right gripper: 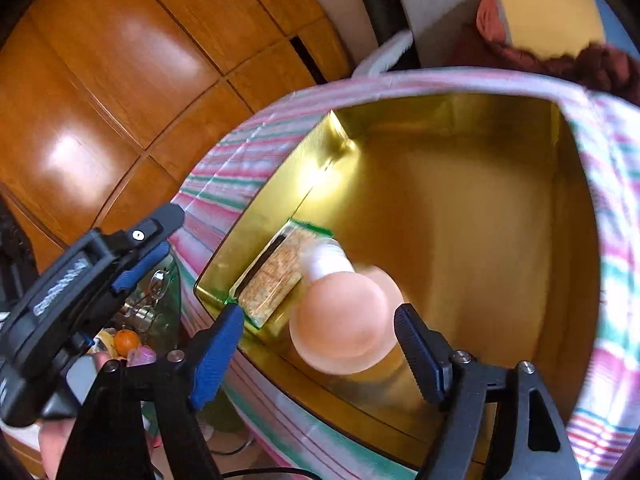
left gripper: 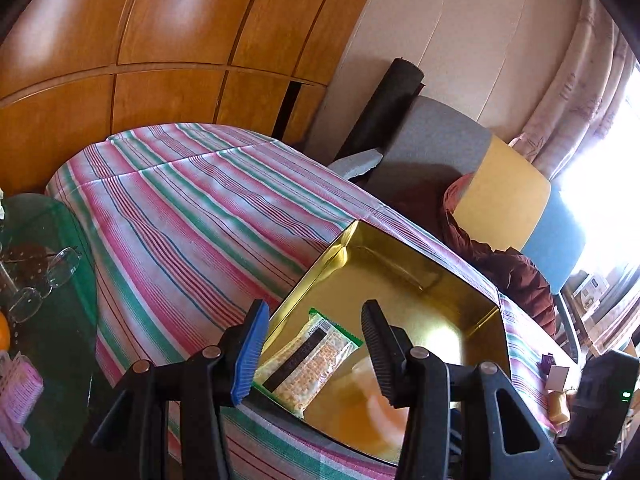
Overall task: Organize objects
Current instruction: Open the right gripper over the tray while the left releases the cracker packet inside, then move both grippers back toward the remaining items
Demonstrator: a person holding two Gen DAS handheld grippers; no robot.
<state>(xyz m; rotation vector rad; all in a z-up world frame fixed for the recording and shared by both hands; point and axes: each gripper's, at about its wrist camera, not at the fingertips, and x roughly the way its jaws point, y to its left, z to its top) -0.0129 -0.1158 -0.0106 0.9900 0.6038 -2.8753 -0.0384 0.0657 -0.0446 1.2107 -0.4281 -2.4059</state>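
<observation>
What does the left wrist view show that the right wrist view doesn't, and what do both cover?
Only the left wrist view: the yellow board by the curtain, and a pink packet on the side table.
Only the right wrist view: an orange, and the left gripper seen from outside.
Both: the gold tin, the snack packet and peach bottle inside it, the striped cloth, and the glasses.

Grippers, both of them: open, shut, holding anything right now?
Left gripper: open, holding nothing, above the gold tin.
Right gripper: open; the peach bottle lies blurred beyond it, unheld.
</observation>
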